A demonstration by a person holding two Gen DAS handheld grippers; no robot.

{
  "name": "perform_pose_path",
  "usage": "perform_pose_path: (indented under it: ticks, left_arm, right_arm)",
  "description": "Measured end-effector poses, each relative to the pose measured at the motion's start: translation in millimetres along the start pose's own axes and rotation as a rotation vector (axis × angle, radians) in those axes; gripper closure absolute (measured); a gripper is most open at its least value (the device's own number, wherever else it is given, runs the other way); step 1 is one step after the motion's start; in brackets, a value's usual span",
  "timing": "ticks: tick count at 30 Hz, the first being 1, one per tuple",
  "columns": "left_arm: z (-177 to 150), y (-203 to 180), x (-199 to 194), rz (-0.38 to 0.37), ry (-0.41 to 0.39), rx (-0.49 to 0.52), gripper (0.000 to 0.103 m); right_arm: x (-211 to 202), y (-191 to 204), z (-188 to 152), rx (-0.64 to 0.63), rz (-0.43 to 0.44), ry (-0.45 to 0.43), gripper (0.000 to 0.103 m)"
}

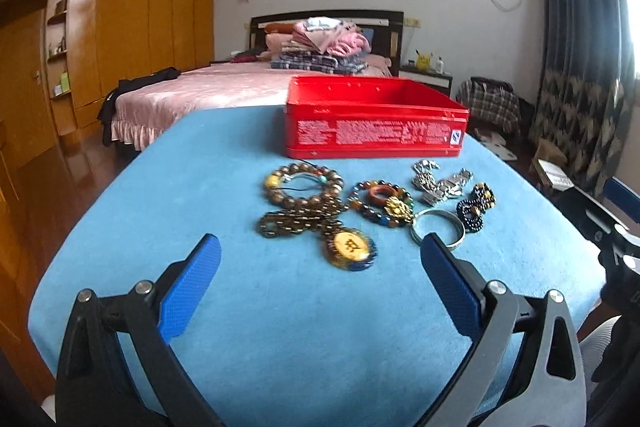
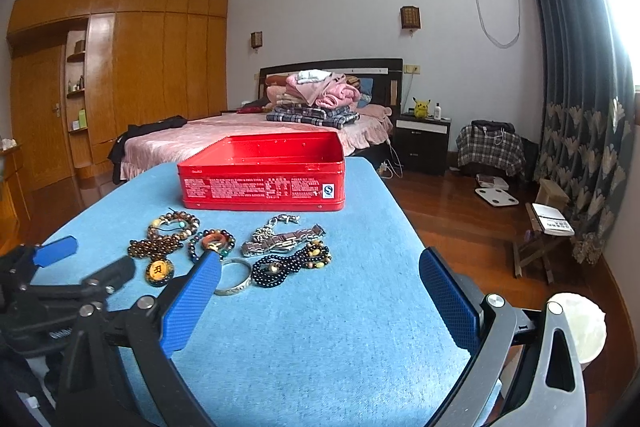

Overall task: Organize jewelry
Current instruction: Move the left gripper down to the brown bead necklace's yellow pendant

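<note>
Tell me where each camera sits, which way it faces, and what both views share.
Left wrist: sits on the left tool, facing forward over the blue cloth to the jewelry and red tin; its open blue fingers show.
Right wrist: sits on the right tool, further right, facing the same way; its open fingers and the left tool show.
Shared: tin, silver bangle, gold pendant, bed.

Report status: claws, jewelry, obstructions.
Left claw open, empty. Right claw open, empty. Jewelry loose on blue cloth; red tin open. Nothing blocking.
</note>
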State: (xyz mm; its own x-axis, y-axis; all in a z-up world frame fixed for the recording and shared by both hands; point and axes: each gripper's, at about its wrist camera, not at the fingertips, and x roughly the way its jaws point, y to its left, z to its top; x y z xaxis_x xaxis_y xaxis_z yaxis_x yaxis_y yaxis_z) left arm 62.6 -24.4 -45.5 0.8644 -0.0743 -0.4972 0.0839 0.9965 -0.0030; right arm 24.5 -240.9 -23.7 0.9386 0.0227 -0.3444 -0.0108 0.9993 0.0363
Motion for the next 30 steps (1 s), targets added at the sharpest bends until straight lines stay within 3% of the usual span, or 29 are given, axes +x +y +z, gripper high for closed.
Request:
perform_pose_path:
  ticks: [2,3,13,18,21,26,30]
  left_arm:
    - [1.3,-3.9,9.2,-0.009,0.023,0.004,0.025]
    - [1.4,-5.4,16.7,-0.015,0.048,-0.001,0.028]
    - [17.8,3.4,53.4,0.025,0.146,-0.111,0.029]
    - [17.2,4.6,65.6,0.039,0.212,-0.133,0.041]
    - [17.5,2.1,66.6,0.049,0.219,-0.121,0.045]
    - [14.9,4.1,62.2,0.021,0.202,-0.13,0.074]
    - [13.0,10.3,58.2,-0.002,0.194,-0.14,0.076]
  right_arm:
    - [1.5,-1.0,0.3,0.005,0.001,0.004,0.006]
    - [2.2,-2.0,0.2,0.007,0.003,0.006,0.006]
    - [13.9,-9.9,-1.8,0.039,0.025,0.029,0.006]
    - [19.4,-11.1,-2.0,0.043,0.031,0.032,0.006]
    - [20.5,-12.1,-2.1,0.041,0.033,0.037,0.006]
    - [23.6,-11.8,-2.6,0.033,0.033,0.045,0.006]
    - [24.7,-10.3,-3.5,0.023,0.025,0.046,0.006]
